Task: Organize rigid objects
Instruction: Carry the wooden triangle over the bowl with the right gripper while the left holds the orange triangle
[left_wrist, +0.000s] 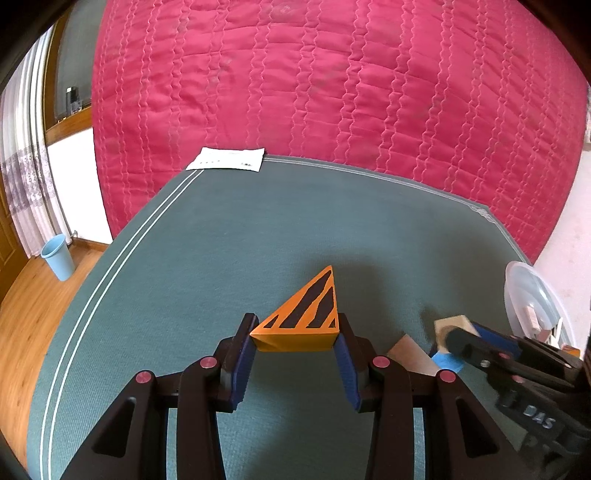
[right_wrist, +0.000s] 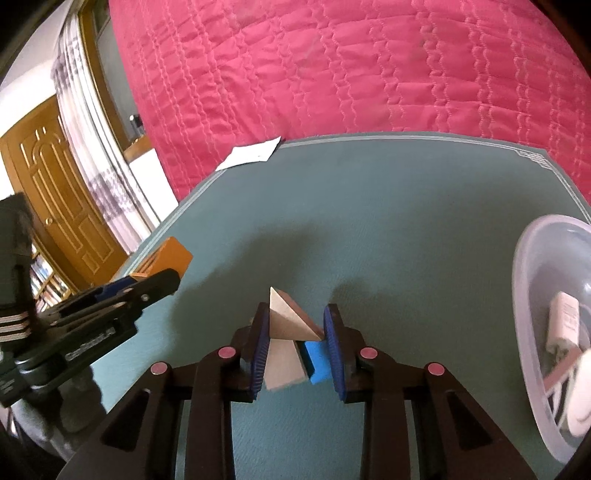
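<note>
While left gripper (left_wrist: 295, 345) clamps orange striped wedge (left_wrist: 304, 317) over green mat (left_wrist: 229, 236), right gripper (right_wrist: 295, 343) pinches plain wooden wedge (right_wrist: 290, 319); clear plastic bowl (right_wrist: 532, 266) lies right, nearer right hand.

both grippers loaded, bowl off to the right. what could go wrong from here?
1. The right gripper pinches the plain wooden wedge by a sloped face and a corner; it could pivot or slip out.
2. The left gripper holds the orange striped wedge only at its corners.
3. The clear bowl already holds pieces; a drop could bounce out.
</note>
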